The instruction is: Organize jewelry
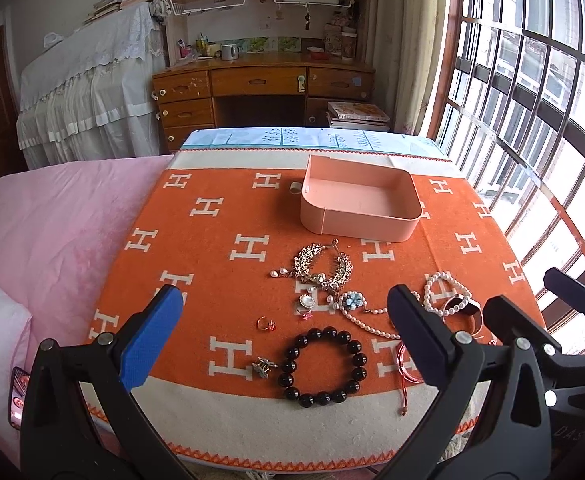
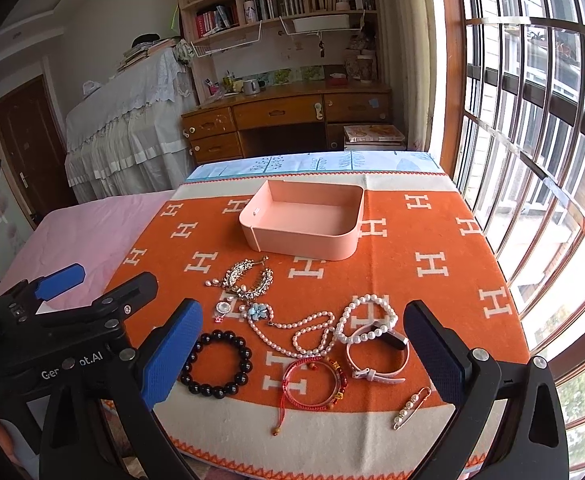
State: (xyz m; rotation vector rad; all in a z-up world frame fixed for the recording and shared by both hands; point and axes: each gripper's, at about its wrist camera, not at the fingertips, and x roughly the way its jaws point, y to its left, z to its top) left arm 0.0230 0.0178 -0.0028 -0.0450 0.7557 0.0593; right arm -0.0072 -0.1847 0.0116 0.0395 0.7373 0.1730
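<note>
Orange wool blanket [image 2: 412,300] with white H marks and cream borders covers the work surface; whether a tabletop or a bed lies under it cannot be told. Its near hem runs just below both grippers, its right edge lies close along the barred window [image 2: 532,160], and its left edge meets a pink bedspread [image 1: 52,220]. Bare blanket lies on both sides of the one open pink plastic box [image 2: 304,220], which sits toward the far edge with nothing in it, and along the right side toward the window.

All the jewelry lies loose between the box and the near hem. Counted: one black bead bracelet [image 2: 216,364], one white pearl bracelet [image 2: 366,318], one long pearl necklace with a blue flower [image 2: 288,330], one gold leaf-shaped hair comb [image 2: 248,278], one pink strap watch [image 2: 376,356], one bundle of red cord bracelets [image 2: 316,380], one pearl safety-pin brooch [image 2: 410,402], one round crystal pendant [image 1: 306,302], one small gold ring with a red stone [image 1: 266,323] and one small metal charm [image 1: 262,366].

Both pairs of jaws are spread wide and hold nothing. Hovering over the near hem, the left gripper [image 1: 284,320] frames the black beads, and the right gripper [image 2: 304,344] frames the pearls and watch.
</note>
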